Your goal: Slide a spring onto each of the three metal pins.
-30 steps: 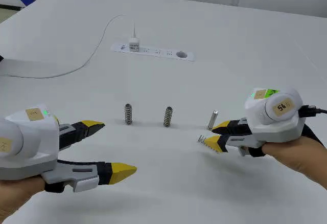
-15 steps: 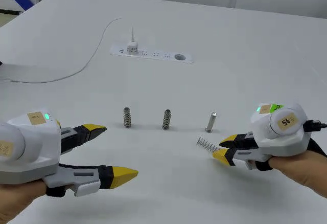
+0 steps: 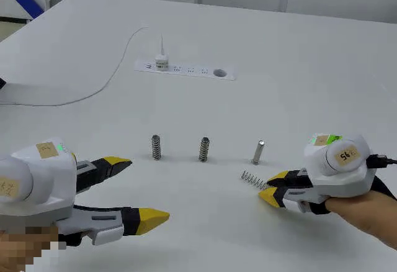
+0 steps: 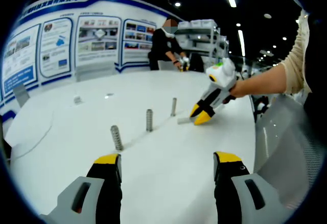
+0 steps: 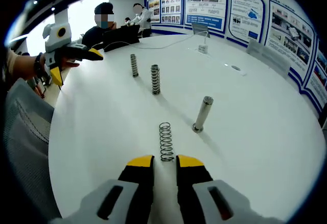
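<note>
The left claw (image 3: 146,187) and right claw (image 3: 268,188) are white, yellow-tipped.

Bright even overhead light, faint soft shadows on the white table (image 3: 298,73), sharp focus, fisheye-bent edges

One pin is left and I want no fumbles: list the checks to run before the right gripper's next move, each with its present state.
1. Third pin bare and upright: ok.
2. Loose spring lying flat, its near end at the right gripper tips: ok.
3. Loose spring actually pinched between the jaws: cannot tell.
4. Two mounted springs standing upright: ok.
5. Left gripper open and away from the third pin: ok.
</note>
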A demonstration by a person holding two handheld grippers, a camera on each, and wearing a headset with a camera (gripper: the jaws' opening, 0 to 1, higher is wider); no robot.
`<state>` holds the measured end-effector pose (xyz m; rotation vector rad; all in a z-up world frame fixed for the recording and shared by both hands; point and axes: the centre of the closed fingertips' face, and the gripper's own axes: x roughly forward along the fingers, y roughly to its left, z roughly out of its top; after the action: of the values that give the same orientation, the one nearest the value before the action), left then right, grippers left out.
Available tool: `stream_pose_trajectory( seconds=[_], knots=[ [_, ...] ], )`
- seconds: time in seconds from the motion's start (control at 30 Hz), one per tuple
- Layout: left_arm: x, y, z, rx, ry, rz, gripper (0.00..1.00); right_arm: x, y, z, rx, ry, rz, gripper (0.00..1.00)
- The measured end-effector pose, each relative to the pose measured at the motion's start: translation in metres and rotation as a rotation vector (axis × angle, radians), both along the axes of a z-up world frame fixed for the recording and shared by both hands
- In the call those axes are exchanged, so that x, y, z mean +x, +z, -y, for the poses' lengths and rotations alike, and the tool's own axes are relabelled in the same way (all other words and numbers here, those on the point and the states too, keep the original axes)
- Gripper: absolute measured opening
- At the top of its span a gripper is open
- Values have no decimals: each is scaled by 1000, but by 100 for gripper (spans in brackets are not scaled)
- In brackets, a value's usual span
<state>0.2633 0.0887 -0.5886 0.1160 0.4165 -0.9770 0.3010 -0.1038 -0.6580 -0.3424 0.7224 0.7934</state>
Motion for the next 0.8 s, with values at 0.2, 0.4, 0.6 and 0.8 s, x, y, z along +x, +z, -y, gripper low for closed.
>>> stream_pose_trajectory(
  seconds=[0.2, 0.4, 0.6, 0.8],
  knots=[
    [-3, -1, 1, 1, -2, -5, 74, 1, 0, -1, 5, -2, 6, 17],
    [-4, -1, 2, 3, -3, -5, 74, 2, 0, -3, 12, -5, 12, 16],
    [-1, 1, 3, -4, -2, 1, 74, 4, 0, -2, 13, -10, 18, 15],
    [-2, -2, 7, -4, -13, -2, 73, 5, 0, -1, 9, -10, 25, 13]
  ],
)
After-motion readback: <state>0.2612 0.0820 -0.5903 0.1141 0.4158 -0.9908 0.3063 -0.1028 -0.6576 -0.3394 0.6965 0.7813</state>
